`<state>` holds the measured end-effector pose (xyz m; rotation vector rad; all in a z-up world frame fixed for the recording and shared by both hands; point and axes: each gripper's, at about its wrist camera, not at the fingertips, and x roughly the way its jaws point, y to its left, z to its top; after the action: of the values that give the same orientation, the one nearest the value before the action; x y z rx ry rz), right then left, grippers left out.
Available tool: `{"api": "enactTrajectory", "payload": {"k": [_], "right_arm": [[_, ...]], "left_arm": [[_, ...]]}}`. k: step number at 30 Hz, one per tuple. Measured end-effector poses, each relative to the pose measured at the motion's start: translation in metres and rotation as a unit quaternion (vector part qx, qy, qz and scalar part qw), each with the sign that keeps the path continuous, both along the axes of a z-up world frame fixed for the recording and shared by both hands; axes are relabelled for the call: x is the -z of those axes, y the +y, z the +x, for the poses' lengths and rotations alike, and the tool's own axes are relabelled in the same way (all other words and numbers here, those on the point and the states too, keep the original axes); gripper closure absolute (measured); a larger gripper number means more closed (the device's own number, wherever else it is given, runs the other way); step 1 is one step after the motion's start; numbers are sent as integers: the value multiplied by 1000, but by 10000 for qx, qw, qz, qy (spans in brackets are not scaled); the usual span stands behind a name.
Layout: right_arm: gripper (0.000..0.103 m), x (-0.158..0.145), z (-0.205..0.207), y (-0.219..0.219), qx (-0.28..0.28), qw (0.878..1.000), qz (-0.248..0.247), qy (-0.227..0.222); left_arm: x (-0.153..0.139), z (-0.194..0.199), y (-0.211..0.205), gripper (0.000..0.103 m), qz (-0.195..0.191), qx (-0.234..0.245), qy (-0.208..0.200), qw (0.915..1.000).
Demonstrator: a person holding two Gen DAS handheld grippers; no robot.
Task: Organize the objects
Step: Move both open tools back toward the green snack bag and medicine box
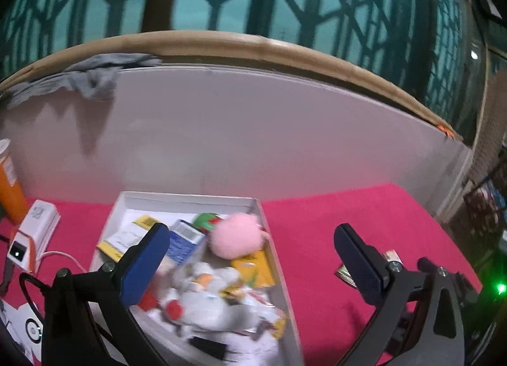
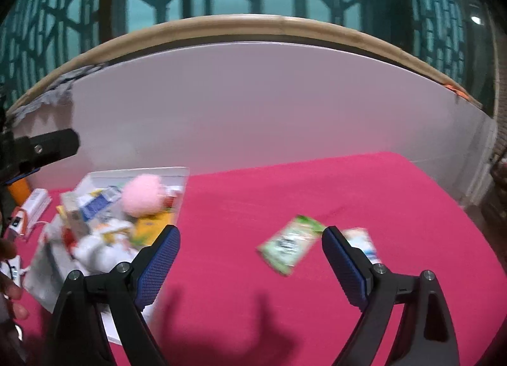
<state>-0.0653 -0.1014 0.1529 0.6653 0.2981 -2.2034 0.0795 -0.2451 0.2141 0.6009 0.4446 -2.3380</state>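
A white box [image 1: 190, 199] on the pink cloth holds several things: a pink pompom [image 1: 237, 236], a blue and white carton [image 1: 185, 242], a yellow packet [image 1: 253, 266] and white wrappers. My left gripper [image 1: 250, 258] is open and empty above the box's right side. A small packet [image 1: 345, 272] lies on the cloth behind its right finger. In the right wrist view the box [image 2: 133, 173] is at the left. My right gripper [image 2: 250, 258] is open and empty above the cloth. A green packet [image 2: 290, 244] and a white and blue packet [image 2: 361, 241] lie near its right finger.
An orange bottle [image 1: 9, 185] and a white and orange device [image 1: 31, 233] with a cable stand left of the box. A white board [image 1: 253, 131] backs the table, with a grey cloth [image 1: 85, 76] hung over it. The pink cloth [image 2: 317, 195] extends to the right.
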Motion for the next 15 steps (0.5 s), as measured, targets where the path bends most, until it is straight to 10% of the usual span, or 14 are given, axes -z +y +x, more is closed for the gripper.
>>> {"api": "enactTrajectory", "payload": {"k": [7, 15], "right_arm": [[9, 13, -63, 66, 778, 9966, 59, -250], [9, 45, -117, 89, 752, 9934, 435, -750]], "left_arm": [[23, -56, 38, 0, 63, 686, -470, 9965], [96, -142, 73, 0, 227, 1412, -1749, 9741]]}}
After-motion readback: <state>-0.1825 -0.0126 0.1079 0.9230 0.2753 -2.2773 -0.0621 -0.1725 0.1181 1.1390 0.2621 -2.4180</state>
